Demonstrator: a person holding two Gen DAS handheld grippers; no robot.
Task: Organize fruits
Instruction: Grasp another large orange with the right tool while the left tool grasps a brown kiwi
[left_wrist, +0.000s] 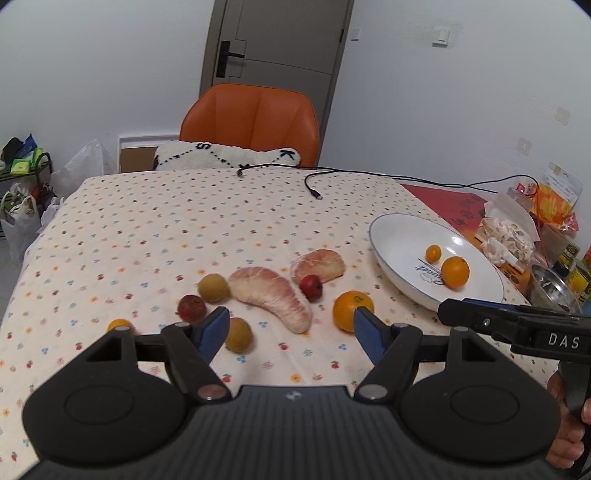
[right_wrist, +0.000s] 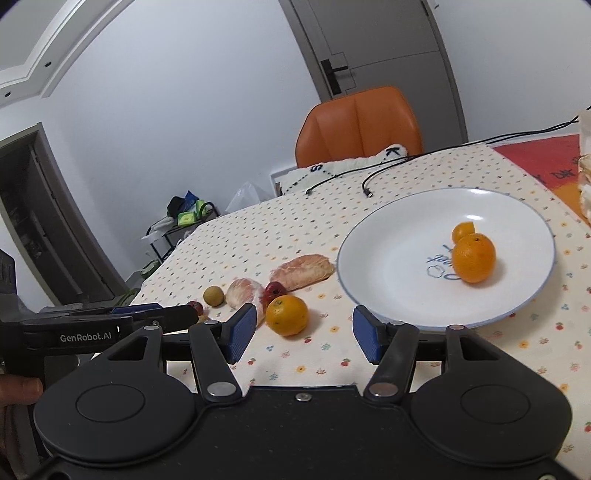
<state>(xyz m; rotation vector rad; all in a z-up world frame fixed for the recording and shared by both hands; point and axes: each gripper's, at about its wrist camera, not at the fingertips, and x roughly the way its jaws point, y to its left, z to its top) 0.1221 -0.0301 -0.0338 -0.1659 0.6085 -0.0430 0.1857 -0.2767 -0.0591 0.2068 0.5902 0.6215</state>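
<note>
The left gripper (left_wrist: 290, 328) hangs low over the flowered tablecloth (left_wrist: 147, 221) with its blue pads spread wide and nothing between them; the right gripper (right_wrist: 303, 334) is likewise wide open and empty, poised just in front of the near rim of the white plate (right_wrist: 388, 229).

2 fruits lie in the plate: a larger orange (right_wrist: 473, 257) near the printed lettering and a small orange (right_wrist: 462, 232) touching it on the far side.

The rest of the fruit lies loose on the cloth to the left of the plate; an orange (left_wrist: 352, 311) sits just beyond the left gripper's right pad, and in the right wrist view it lies between the 2 pads of the right gripper, ahead of them. A long curved pomelo segment (left_wrist: 271, 297) lies in the middle of the group, with a second pomelo segment (left_wrist: 318, 265) behind it; a small red fruit (left_wrist: 311, 287) rests between these 2, touching or nearly touching both. A yellow-green round fruit (left_wrist: 213, 288) sits left of the long segment, a dark red fruit (left_wrist: 191, 309) is just in front of that, and another yellowish fruit (left_wrist: 238, 334) lies close by the left gripper's left pad; a small orange fruit (left_wrist: 119, 325) peeks out at the far left, partly hidden behind the gripper body.

An orange chair (left_wrist: 251, 122) stands at the far side of the table, and a black cable (left_wrist: 314, 181) trails across the cloth.
</note>
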